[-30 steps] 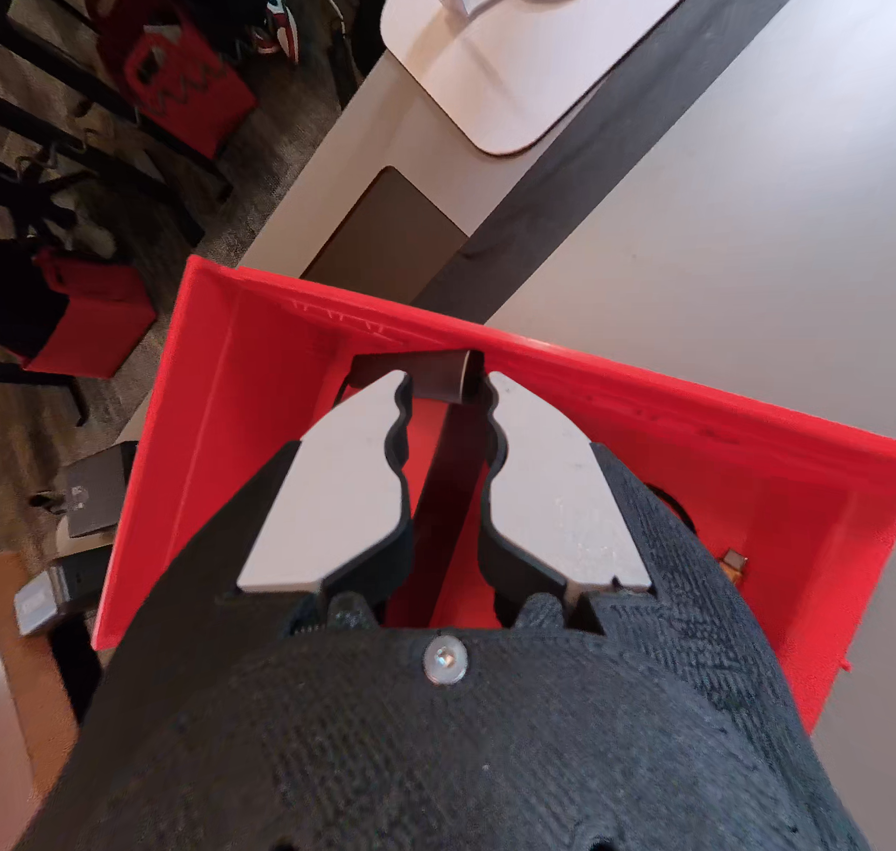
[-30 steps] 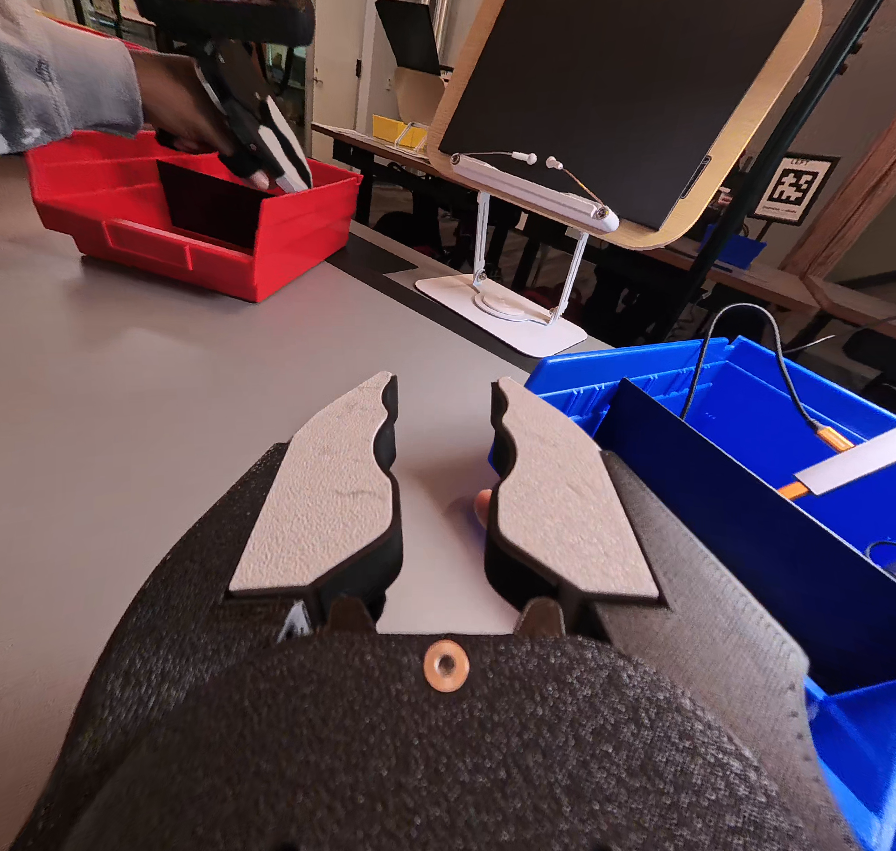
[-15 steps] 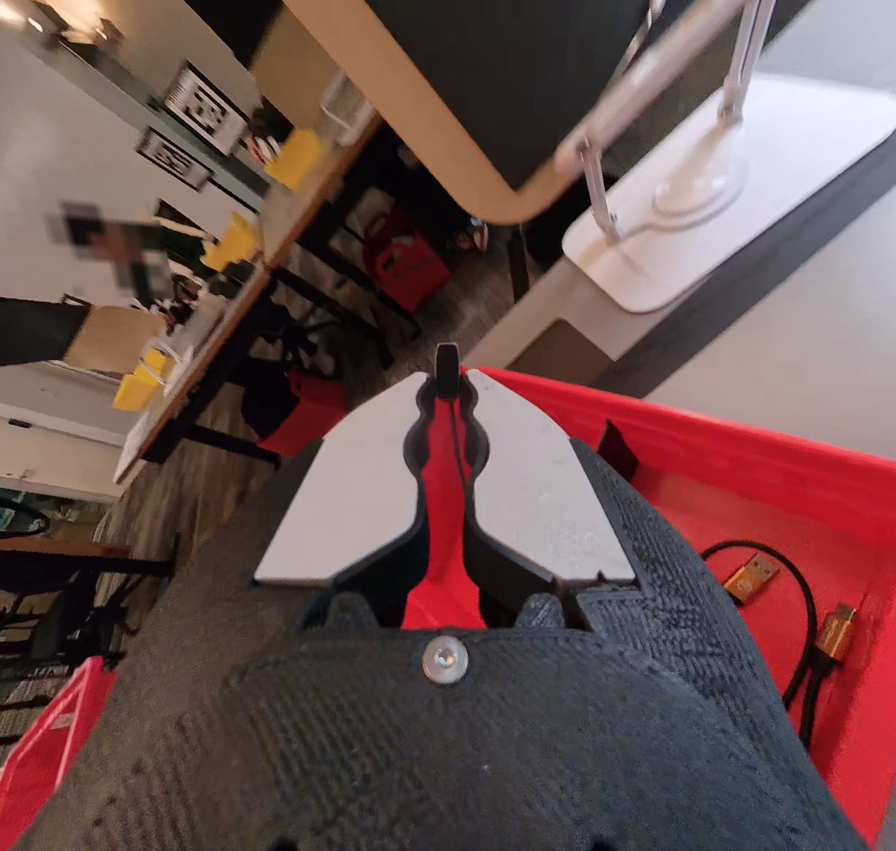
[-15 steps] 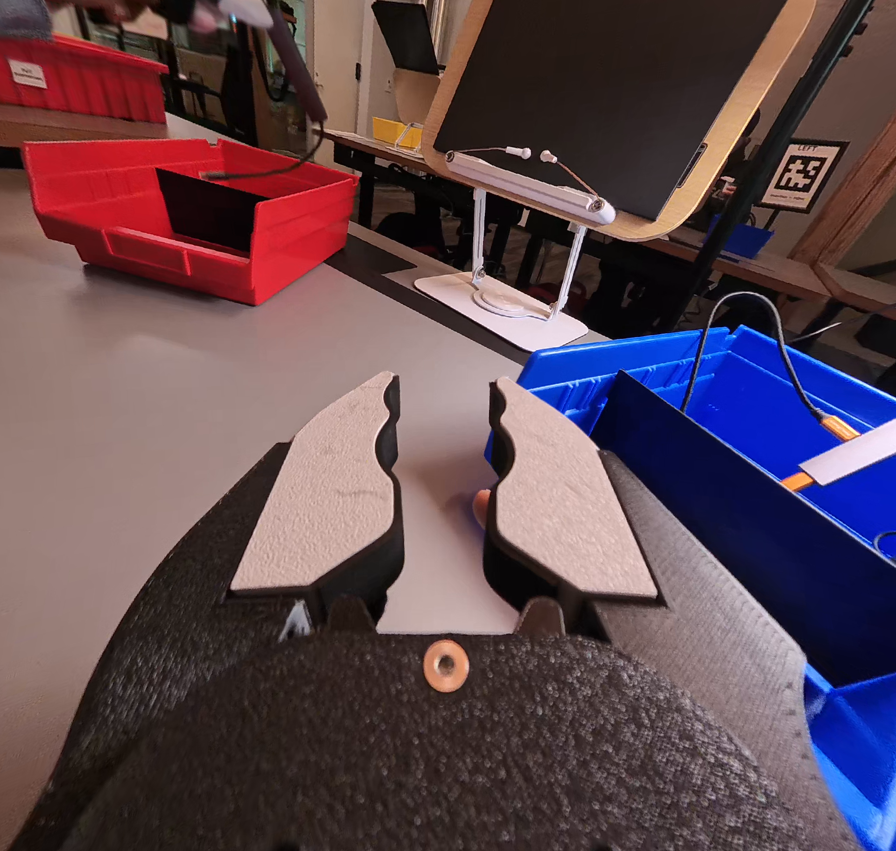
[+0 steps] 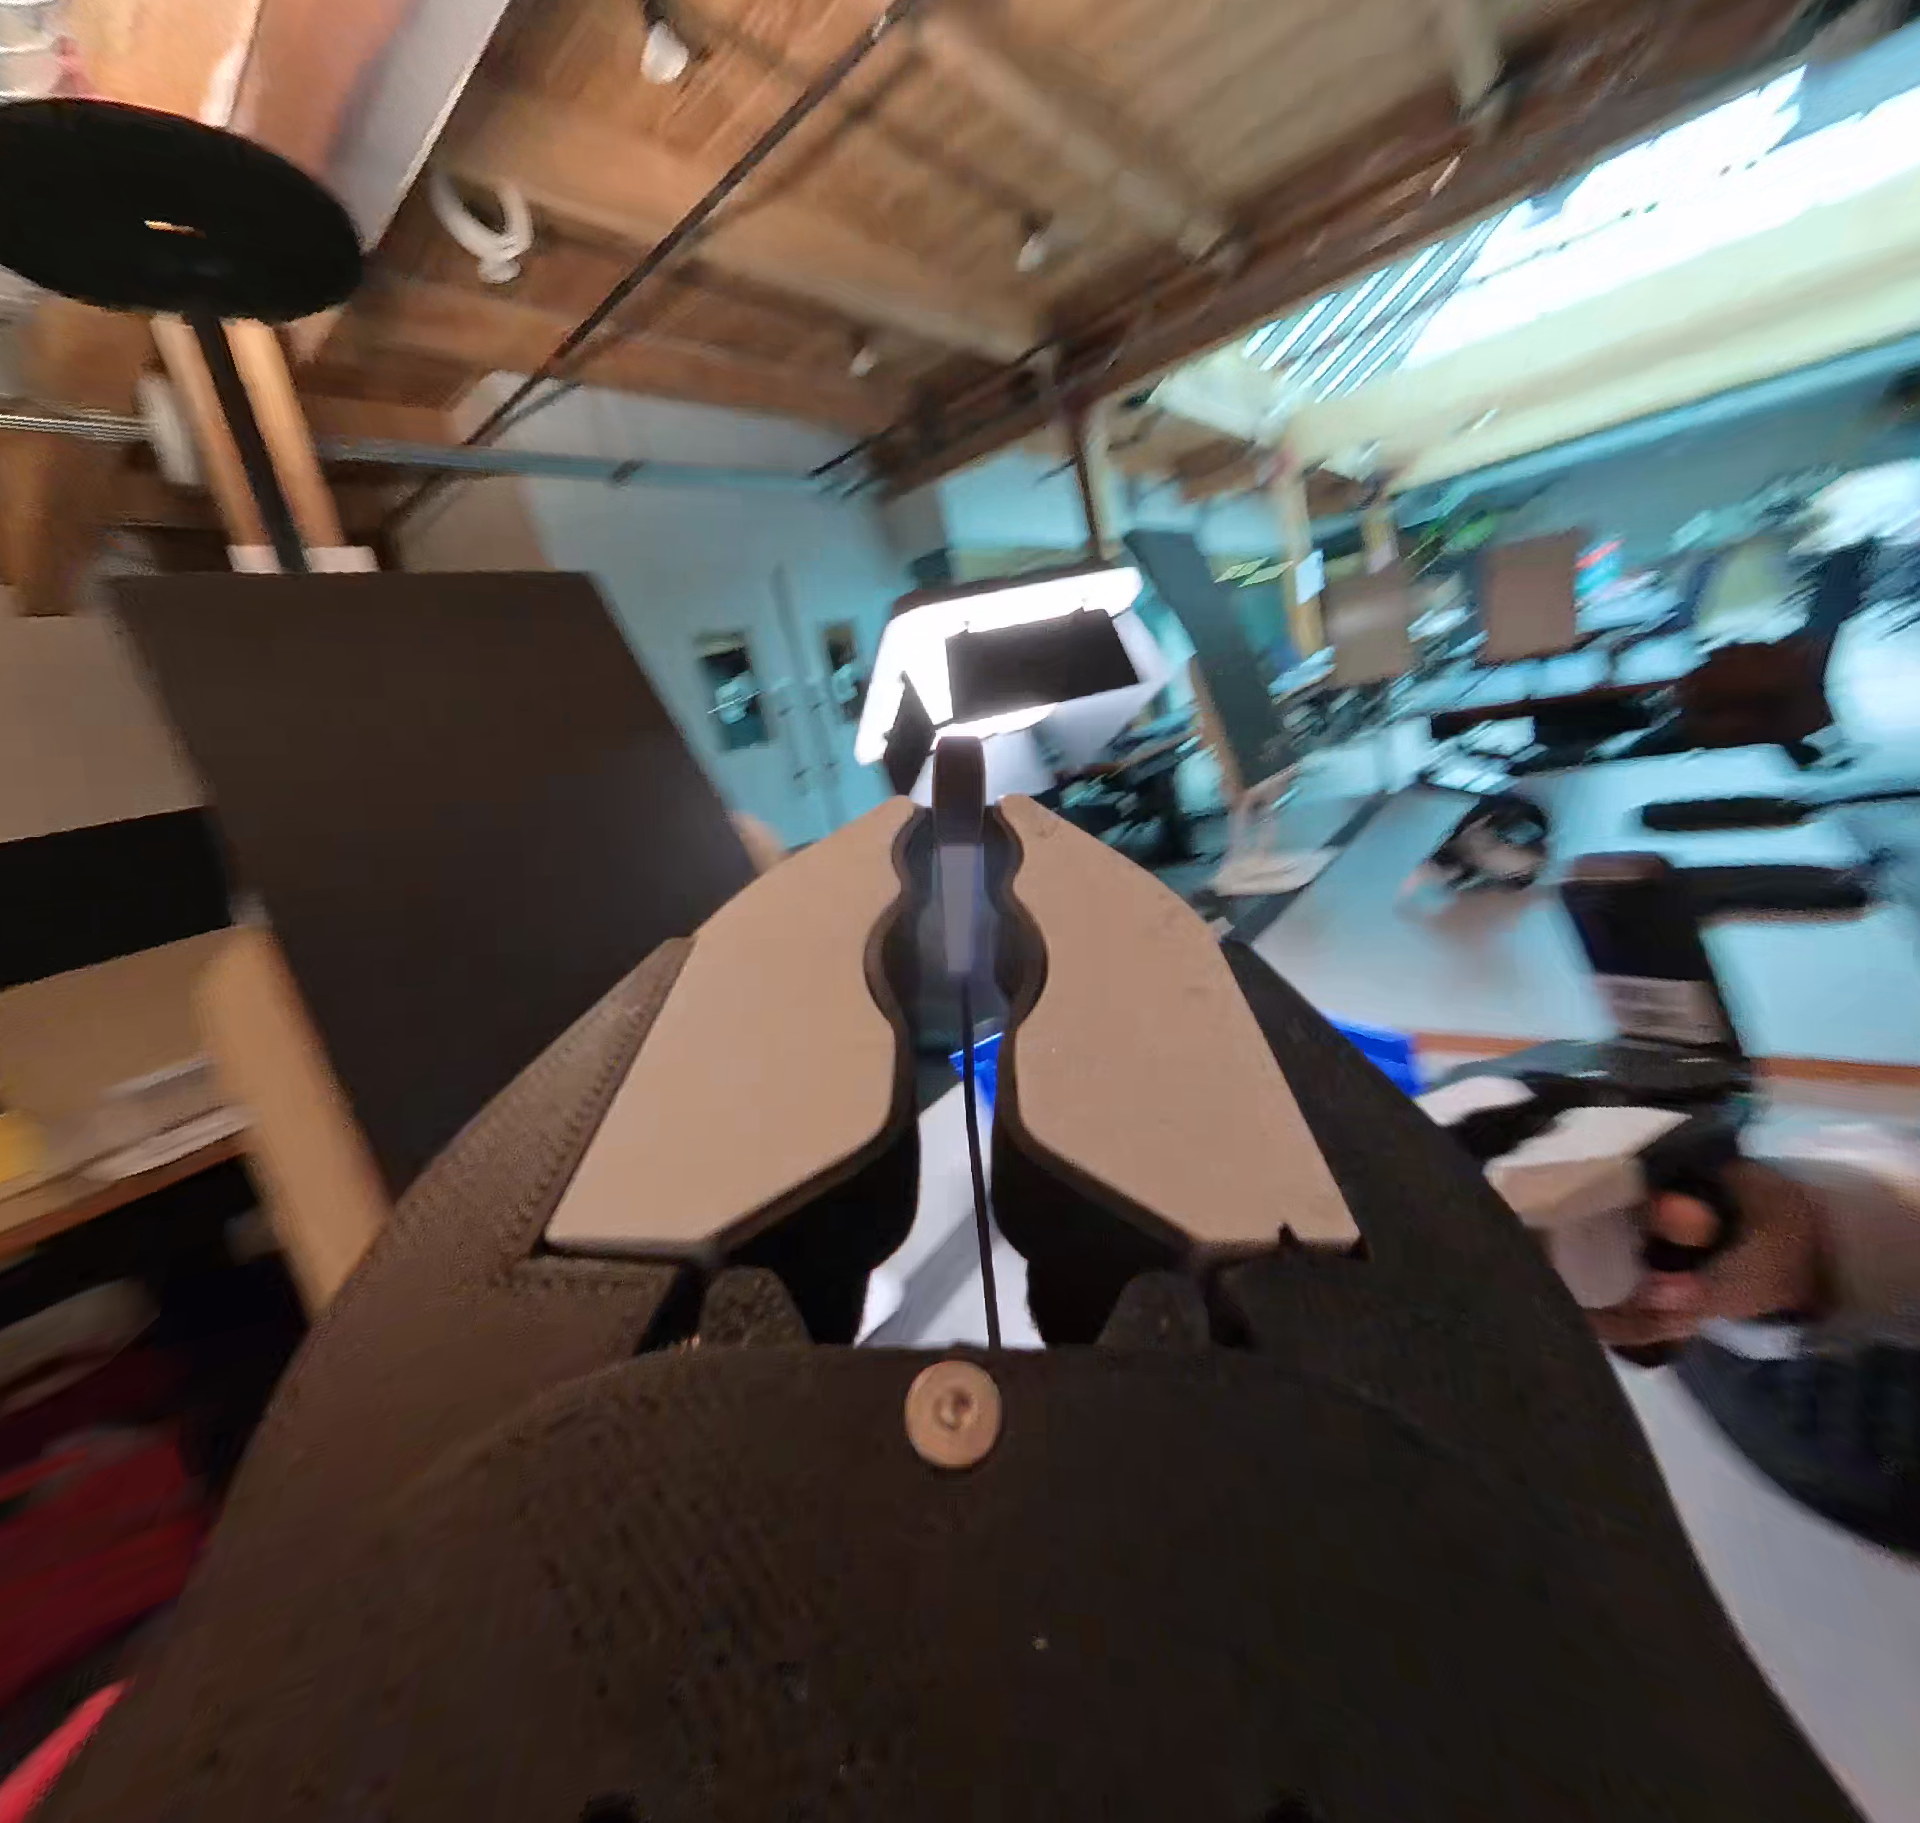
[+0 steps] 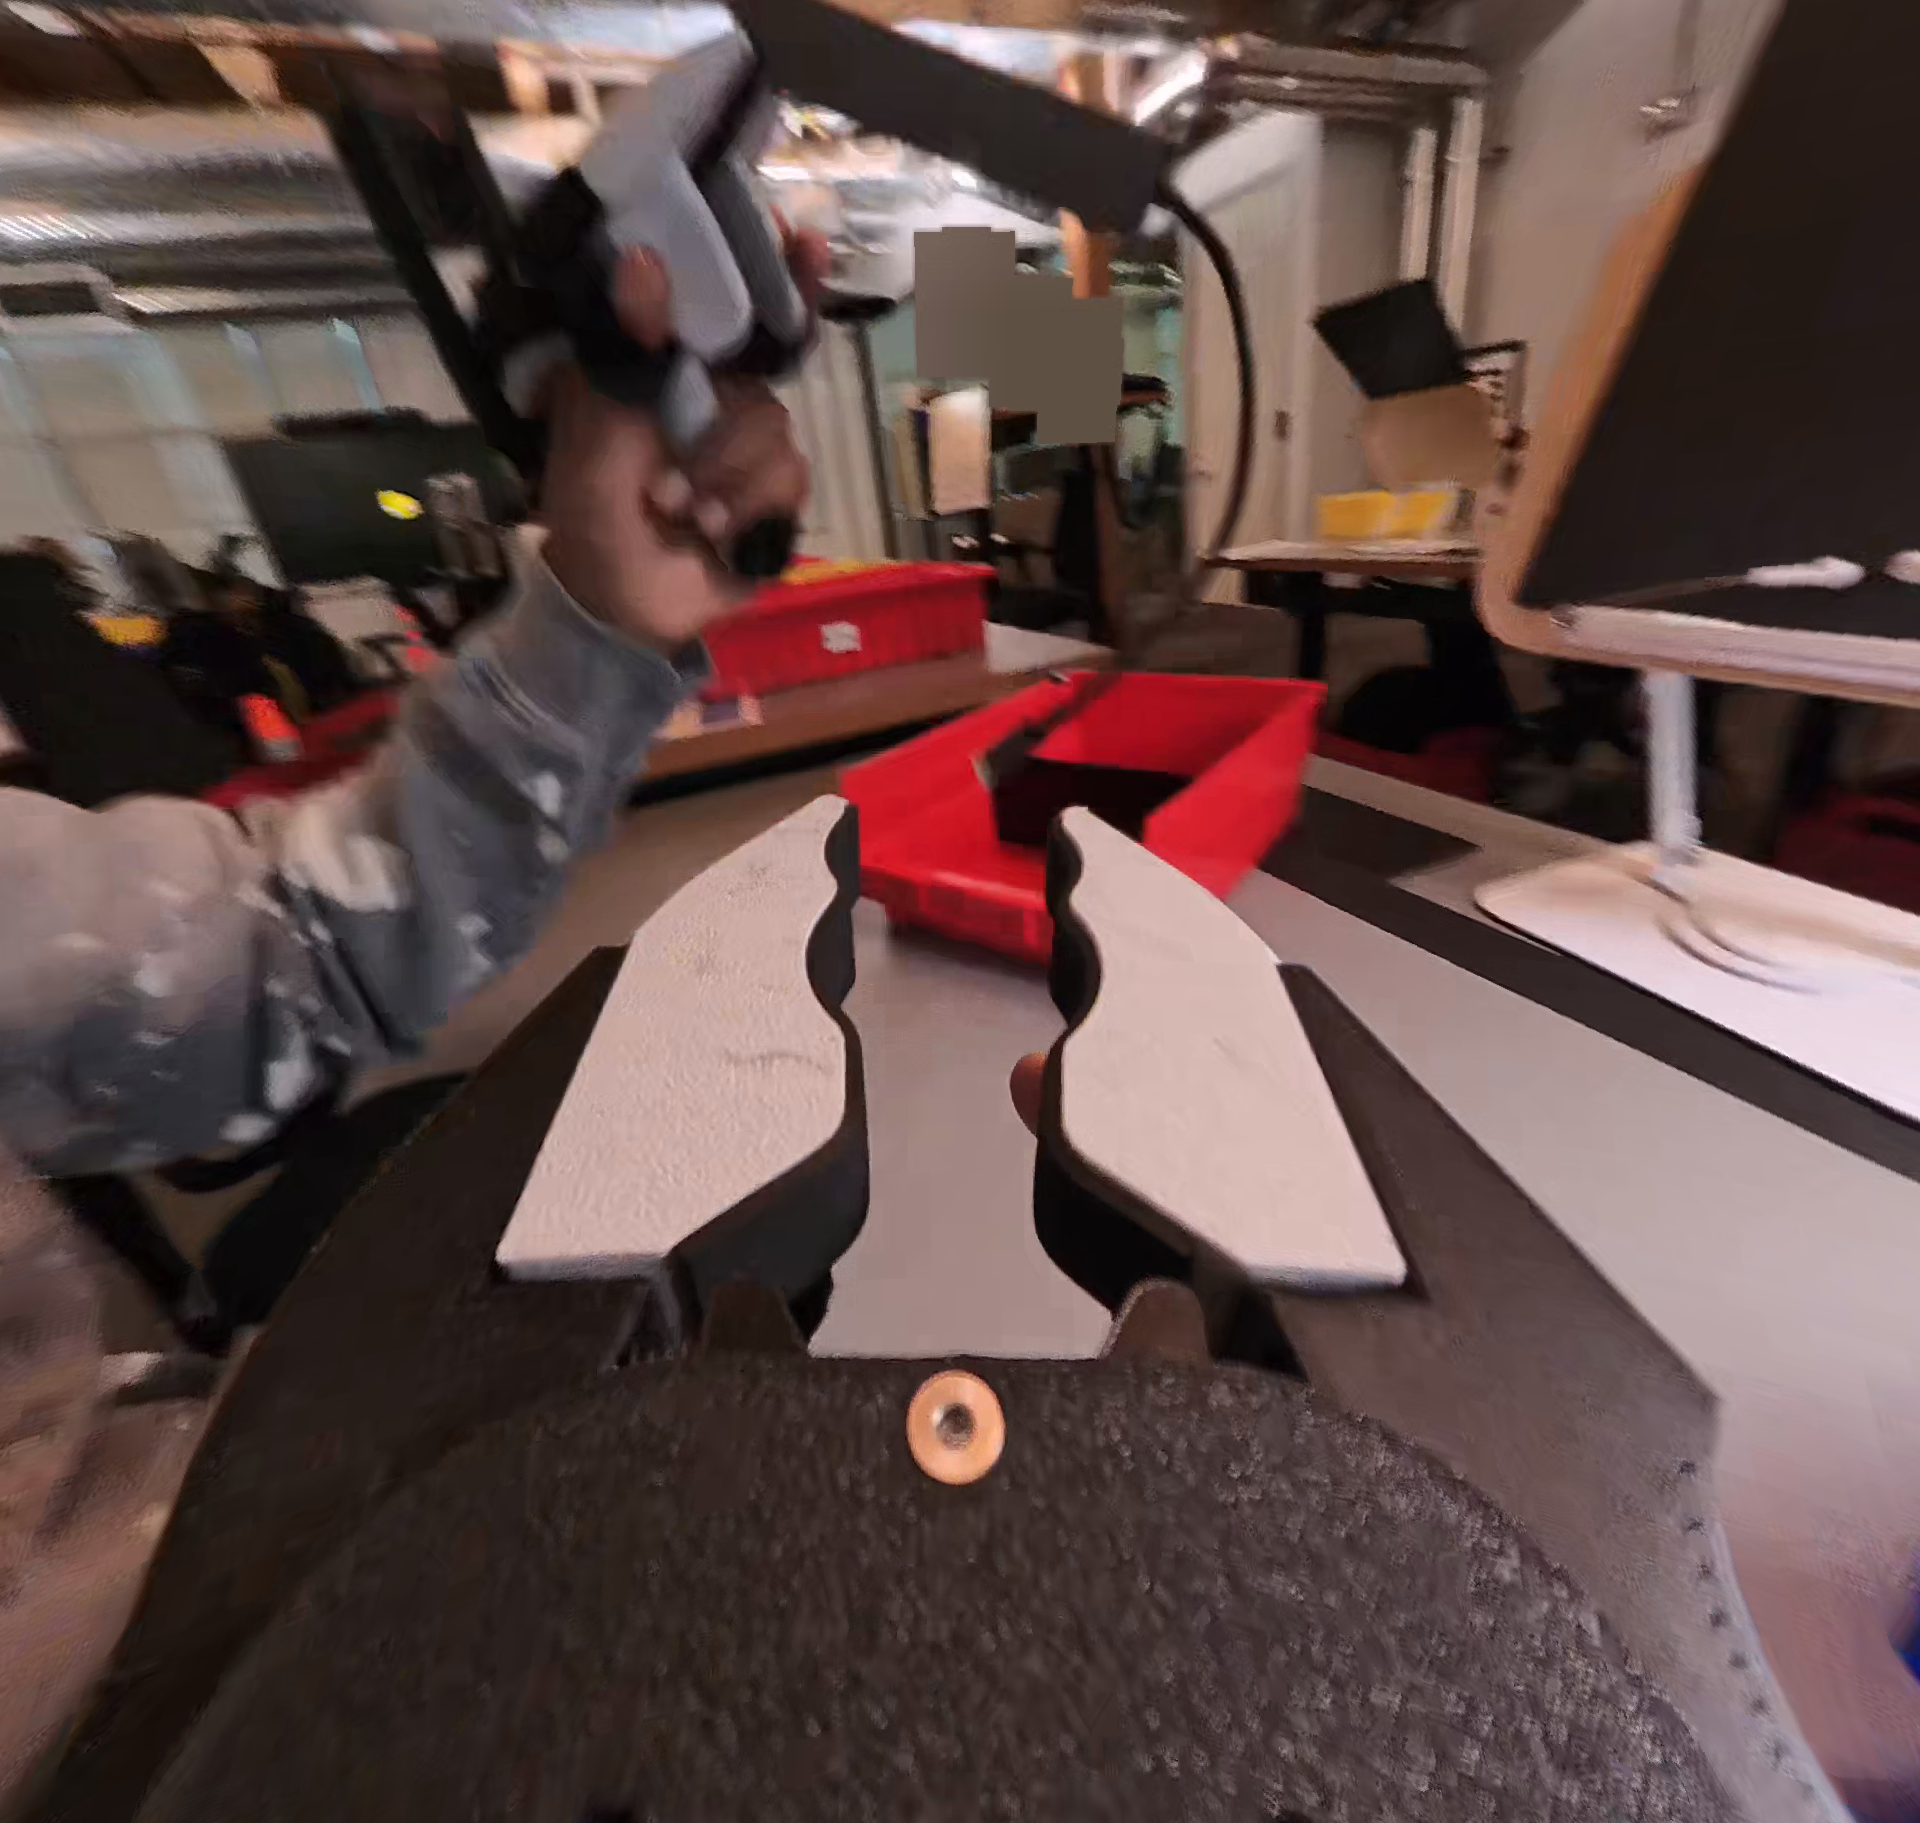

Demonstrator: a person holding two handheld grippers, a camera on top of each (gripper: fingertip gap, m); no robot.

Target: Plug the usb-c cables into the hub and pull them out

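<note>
My left gripper (image 5: 956, 817) is shut on a dark flat hub (image 5: 957, 874), held edge-on, its tip poking past the fingertips. The hub's thin black cable (image 5: 979, 1171) hangs down between the fingers. In the right wrist view the left gripper (image 6: 675, 246) is raised high in a hand, with the hub (image 6: 935, 100) sticking out to the right and its cable (image 6: 1236, 350) drooping. My right gripper (image 6: 951, 828) is open and empty, low over the grey table (image 6: 1455, 1150), pointing at the red bin (image 6: 1091, 797). No usb-c cables show now.
A dark board on a white stand (image 6: 1662, 932) is at the right on the table. A sleeved arm (image 6: 416, 838) crosses the left side. A blue bin edge (image 5: 1371, 1046) and the right gripper (image 5: 1621, 1181) show blurred in the left wrist view. Some 25 cm of space lies between my two pairs of fingers.
My left gripper shut on the hub in the red bin, lifted it out and swung it high into the air. My right gripper, still open, turned left from the blue bin toward the red bin.
</note>
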